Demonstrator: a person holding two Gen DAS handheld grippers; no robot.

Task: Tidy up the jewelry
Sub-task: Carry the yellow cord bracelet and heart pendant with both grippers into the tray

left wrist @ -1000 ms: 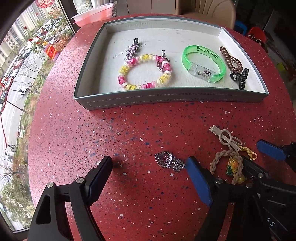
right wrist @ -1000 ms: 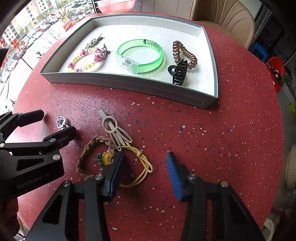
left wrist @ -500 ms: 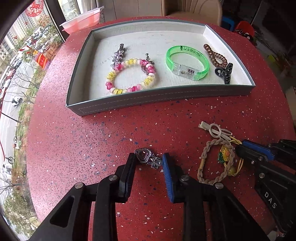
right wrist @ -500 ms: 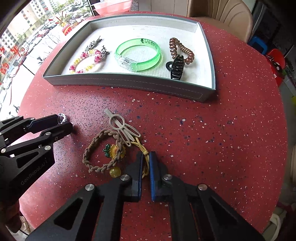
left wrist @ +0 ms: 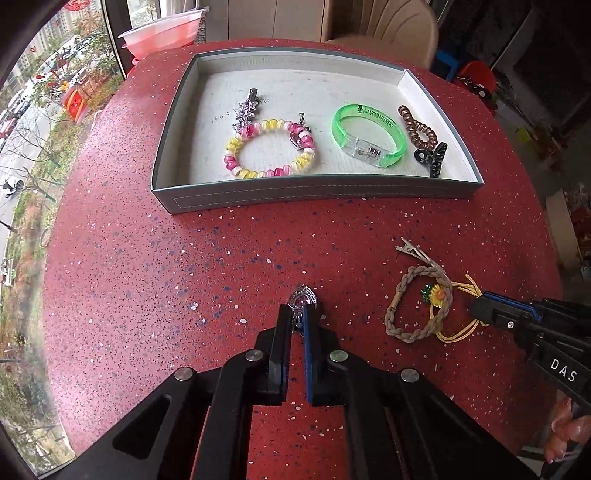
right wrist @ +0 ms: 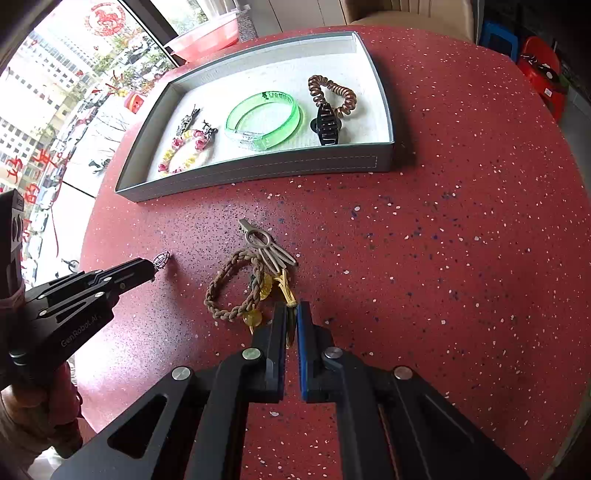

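My left gripper (left wrist: pixel 300 314) is shut on a silver heart-shaped clip (left wrist: pixel 302 298), held just above the red table; it also shows in the right wrist view (right wrist: pixel 161 259). My right gripper (right wrist: pixel 291 308) is shut on a yellow elastic hair tie (right wrist: pixel 286 286), which is tangled with a braided beige bracelet (right wrist: pixel 231 291) and its yellow charm. In the left wrist view the bracelet (left wrist: pixel 417 302) and right gripper (left wrist: pixel 480 308) lie to the right. A beige hair clip (right wrist: pixel 264 245) lies against the bracelet. The grey tray (left wrist: pixel 314 194) stands beyond.
The tray holds a pink-yellow bead bracelet (left wrist: pixel 269 153), a star clip (left wrist: pixel 247 109), a green bangle (left wrist: pixel 369 134), a brown coil tie (left wrist: pixel 415 125) and a black claw clip (left wrist: pixel 432 158). A pink bowl (left wrist: pixel 162 35) and a beige chair (left wrist: pixel 380 29) stand behind the table.
Both grippers have closed: the left onto the heart clip and lifted it, the right onto the yellow hair tie, pulling it and the bracelet slightly.
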